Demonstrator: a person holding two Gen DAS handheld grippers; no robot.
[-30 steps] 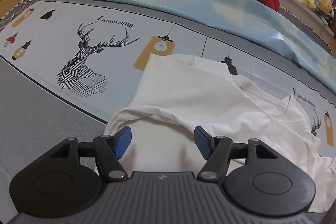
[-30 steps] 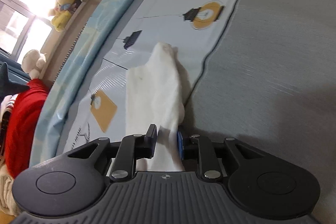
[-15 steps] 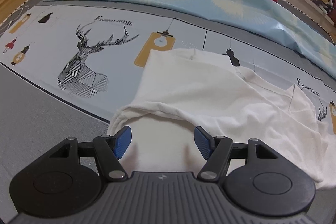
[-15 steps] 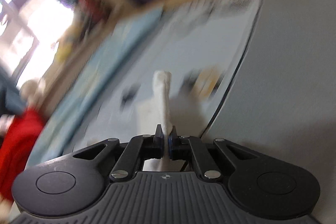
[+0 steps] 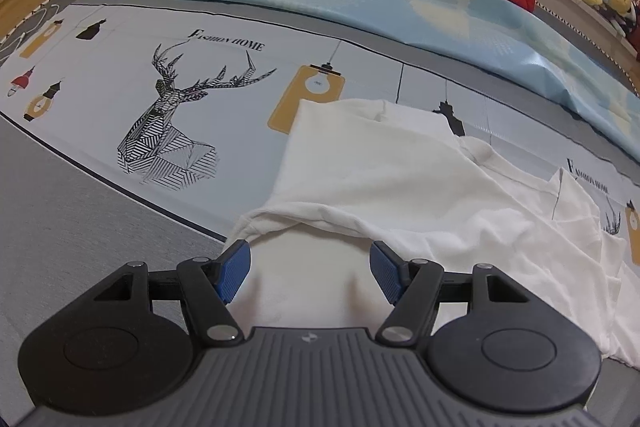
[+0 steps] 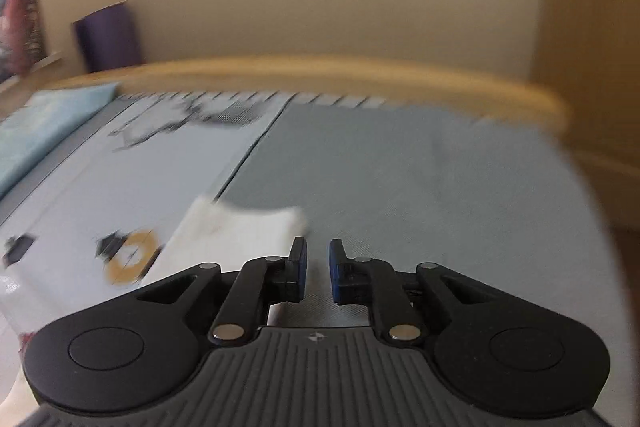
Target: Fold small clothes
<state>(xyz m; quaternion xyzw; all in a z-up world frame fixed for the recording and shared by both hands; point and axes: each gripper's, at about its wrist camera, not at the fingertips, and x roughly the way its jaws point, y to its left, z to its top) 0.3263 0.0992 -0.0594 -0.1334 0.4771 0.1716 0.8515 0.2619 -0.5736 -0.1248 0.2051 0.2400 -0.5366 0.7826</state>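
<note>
White shirt (image 5: 400, 187) lies rumpled on the printed bedsheet (image 5: 120, 75), partly folded, filling the left view from centre out to 3 o'clock. Left gripper (image 5: 310, 269) hangs over its near hem, jaws spread wide, nothing between them. Right gripper (image 6: 318, 267) has jaws parted a little and empty; a white flap of cloth (image 6: 240, 231) sits at its 10 o'clock, view blurred. Judged mid-fold. Next move likely calls for pinching the near hem and carrying it across.
</note>
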